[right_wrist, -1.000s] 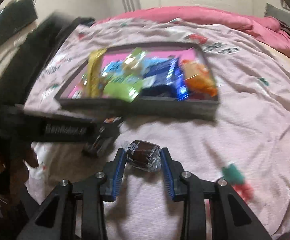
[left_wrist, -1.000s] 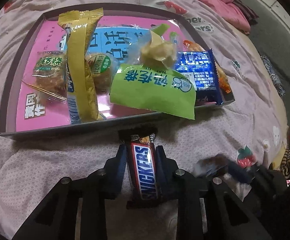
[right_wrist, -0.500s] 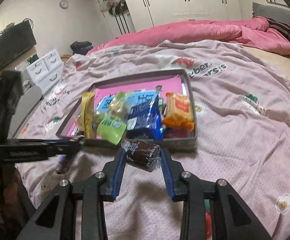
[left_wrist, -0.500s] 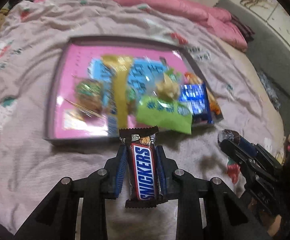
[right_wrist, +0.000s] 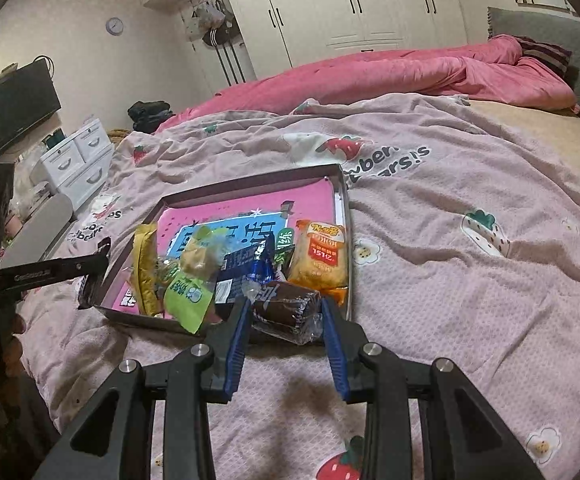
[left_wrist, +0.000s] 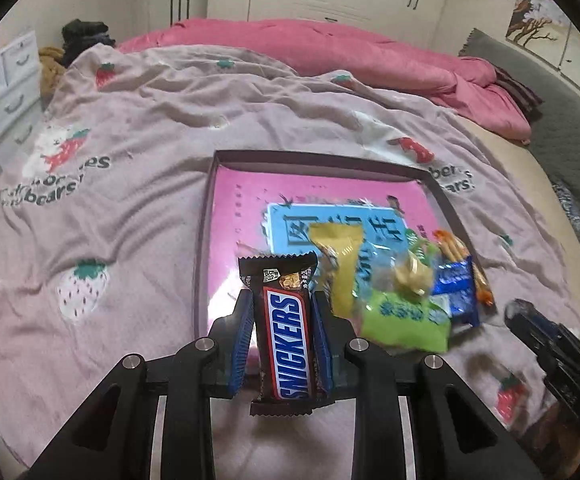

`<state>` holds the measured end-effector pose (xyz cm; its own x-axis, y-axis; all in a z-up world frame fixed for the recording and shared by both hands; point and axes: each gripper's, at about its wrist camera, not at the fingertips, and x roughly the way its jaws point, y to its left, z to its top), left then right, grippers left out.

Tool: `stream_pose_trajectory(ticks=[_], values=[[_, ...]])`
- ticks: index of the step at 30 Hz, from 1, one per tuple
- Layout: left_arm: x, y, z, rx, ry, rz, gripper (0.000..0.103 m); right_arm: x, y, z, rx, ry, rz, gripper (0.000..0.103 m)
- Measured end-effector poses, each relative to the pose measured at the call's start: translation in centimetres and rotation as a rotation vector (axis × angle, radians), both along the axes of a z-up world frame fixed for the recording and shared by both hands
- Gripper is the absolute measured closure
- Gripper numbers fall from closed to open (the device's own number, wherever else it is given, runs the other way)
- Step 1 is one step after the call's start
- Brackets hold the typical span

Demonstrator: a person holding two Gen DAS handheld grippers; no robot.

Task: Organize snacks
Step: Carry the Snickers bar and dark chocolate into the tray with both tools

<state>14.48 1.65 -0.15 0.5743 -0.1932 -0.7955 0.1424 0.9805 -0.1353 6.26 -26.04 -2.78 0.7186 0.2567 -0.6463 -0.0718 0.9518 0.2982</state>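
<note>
Two snacks remain outside the tray (left_wrist: 442,188): the left tool (left_wrist: 281,320) clamps a Snickers bar (left_wrist: 287,332), the right tool (right_wrist: 283,314) a brown wrapped cake (right_wrist: 285,308). Both are held above the bed near the tray's front edge, where several packets (right_wrist: 322,256) already lie; depositing them appears to be what is left.

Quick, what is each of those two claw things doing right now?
Left gripper: closed on a Snickers bar.
Right gripper: closed on a brown wrapped cake.

Left gripper (left_wrist: 281,320) clamps Snickers bar (left_wrist: 287,336) upright over near-left corner of pink-floored tray (left_wrist: 205,240); snack packets (left_wrist: 402,288) piled at tray's near-right; right gripper (left_wrist: 538,332) at right edge.
</note>
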Motion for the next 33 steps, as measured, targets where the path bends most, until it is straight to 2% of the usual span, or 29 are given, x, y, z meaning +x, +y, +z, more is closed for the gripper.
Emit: stream_pose_trajectory(ticks=[7,13,33], values=[[1.0,-0.4,-1.2,0.045,-0.020,0.015,0.074,1.1,-0.1,-0.5,-0.006,0.010,0.006,0.067],[1.5,-0.8,-2.2,0.082,-0.027,0.014,0.074,2.5,0.2,-1.7,-0.011,0.054,0.016,0.067],[1.7,-1.5,-3.2,0.076,-0.038,-0.022,0.074,5.1,0.4,-3.4,-0.013,0.074,0.021,0.067]])
